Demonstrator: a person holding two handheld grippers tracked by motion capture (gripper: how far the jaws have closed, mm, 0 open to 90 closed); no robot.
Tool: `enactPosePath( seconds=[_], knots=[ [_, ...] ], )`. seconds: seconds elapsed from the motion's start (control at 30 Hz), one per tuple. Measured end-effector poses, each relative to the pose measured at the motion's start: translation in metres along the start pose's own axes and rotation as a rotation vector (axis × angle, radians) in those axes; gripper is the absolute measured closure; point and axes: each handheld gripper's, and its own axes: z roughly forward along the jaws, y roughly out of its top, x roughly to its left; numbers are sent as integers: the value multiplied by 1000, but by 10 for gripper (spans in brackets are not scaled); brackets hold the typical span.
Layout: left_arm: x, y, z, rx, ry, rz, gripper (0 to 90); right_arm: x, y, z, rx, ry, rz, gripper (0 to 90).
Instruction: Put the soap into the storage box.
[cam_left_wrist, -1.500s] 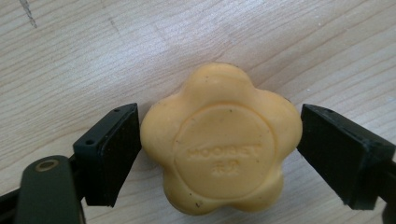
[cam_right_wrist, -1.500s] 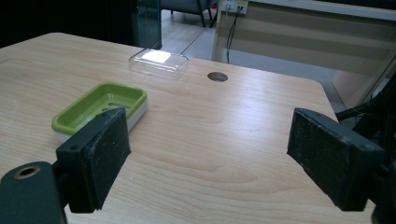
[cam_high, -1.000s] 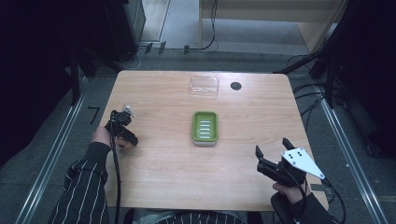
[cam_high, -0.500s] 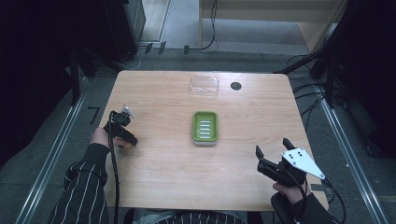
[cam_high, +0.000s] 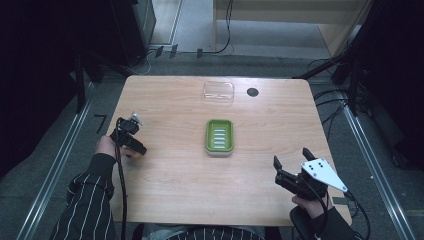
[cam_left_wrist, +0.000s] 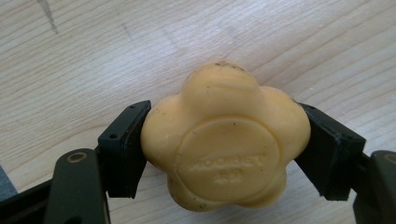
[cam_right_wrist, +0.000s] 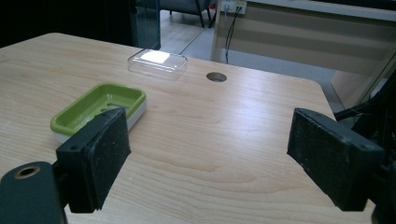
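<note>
A person in a striped sleeve (cam_high: 82, 200) sat at a wooden table (cam_high: 175, 185) with a two-jaw gripper in each hand. The left gripper (cam_left_wrist: 222, 149), seen from above at the table's left edge (cam_high: 131, 142), was clamped on a yellow flower-shaped bar of soap (cam_left_wrist: 224, 140), its black pads pressing the bar on two opposite sides. The soap, stamped with faint raised lettering on its round middle, sat just over the bare wood; whether it rested on the table or hung slightly above it could not be told. The right gripper (cam_high: 292, 165), held near the table's front right corner, stood with its jaws wide apart and nothing between them, pointed across the tabletop in its own view (cam_right_wrist: 210, 158). A green soap dish (cam_high: 219, 137) with a ribbed floor and a pale base lay near the middle of the table, well apart from both grippers and from the soap. Beyond it, toward the far edge, sat a clear plastic lid (cam_high: 218, 92), with a small round hole (cam_high: 252, 92) in the tabletop just beside it. A cable (cam_high: 121, 200) trailed from the left gripper back along the person's forearm.
</note>
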Motion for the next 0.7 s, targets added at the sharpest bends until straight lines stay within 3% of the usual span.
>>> enactPosePath(
  seconds=[0.27,0.53,0.63,0.7],
  knots=[
    [-7,4,5,10,6,24,258,0,0,0,0,0,-1,137],
    [-3,4,9,9,-18,14,250,0,0,0,0,0,0,137],
    [0,2,6,1,-16,16,185,0,0,0,0,-1,0,137],
    [1,1,5,23,-24,21,177,0,0,0,0,-1,0,137]
  ],
)
